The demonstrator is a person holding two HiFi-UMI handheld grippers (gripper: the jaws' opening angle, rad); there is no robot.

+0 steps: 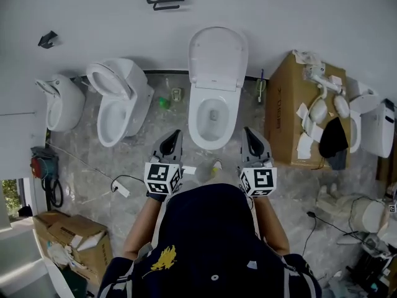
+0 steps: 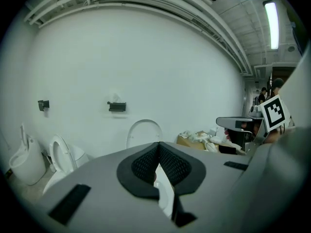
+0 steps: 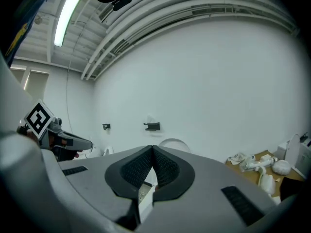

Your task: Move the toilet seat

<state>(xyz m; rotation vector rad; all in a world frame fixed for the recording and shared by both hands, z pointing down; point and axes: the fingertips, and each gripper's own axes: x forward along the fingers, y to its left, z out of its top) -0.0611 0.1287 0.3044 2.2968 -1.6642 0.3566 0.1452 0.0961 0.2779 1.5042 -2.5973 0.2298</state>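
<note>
Before the toilet seat [image 1: 217,58], left tool [image 1: 174,136], right tool [image 1: 249,133]: closed, empty; carton [image 1: 284,107] print illegible.

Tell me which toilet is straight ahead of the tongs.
The toilet with its lid upright, centred between left tongs and right tongs; the angled toilet stands off left.
</note>
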